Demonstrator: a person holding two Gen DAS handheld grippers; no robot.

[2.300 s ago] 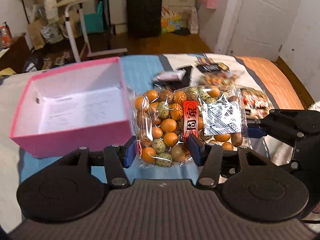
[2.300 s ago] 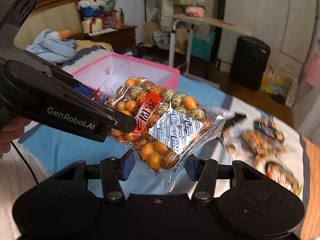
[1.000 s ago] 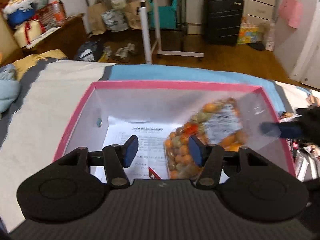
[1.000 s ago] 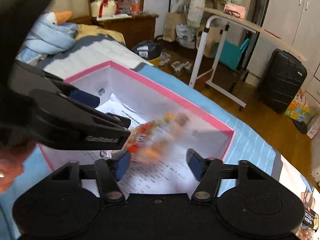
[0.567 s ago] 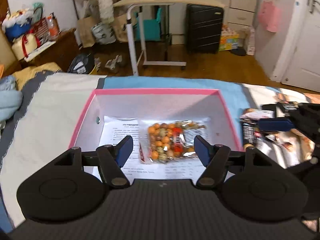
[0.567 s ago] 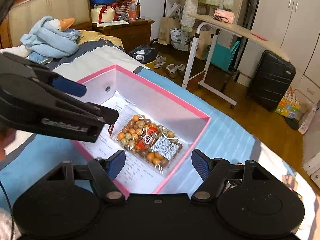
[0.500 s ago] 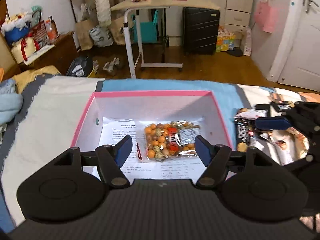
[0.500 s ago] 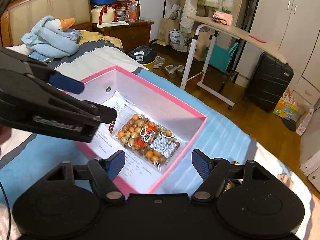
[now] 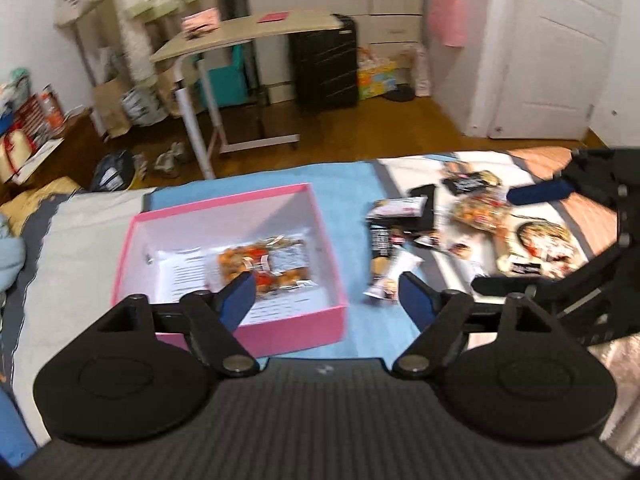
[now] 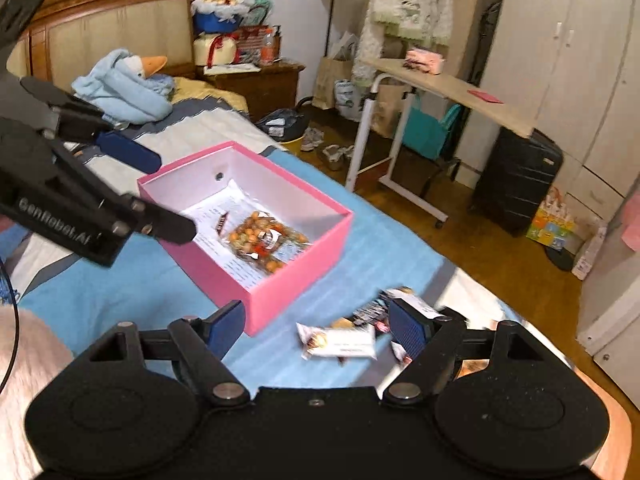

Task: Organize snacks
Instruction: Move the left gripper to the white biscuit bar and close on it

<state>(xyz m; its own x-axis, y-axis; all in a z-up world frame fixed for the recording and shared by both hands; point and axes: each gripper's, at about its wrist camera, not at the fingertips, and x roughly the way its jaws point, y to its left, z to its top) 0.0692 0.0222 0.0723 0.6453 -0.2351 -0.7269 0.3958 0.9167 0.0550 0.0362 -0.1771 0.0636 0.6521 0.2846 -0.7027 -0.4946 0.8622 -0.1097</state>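
A bed with a smooth blue cover carries a square pink cardboard box with white inner walls and a printed sheet on its floor. Inside, toward the box's right wall, lies a crinkly clear bag of round orange and green snacks (label red and white). Glossy wrapped packets are scattered toward the bed's right edge. The left gripper and right gripper both hang wide apart, holding nothing.
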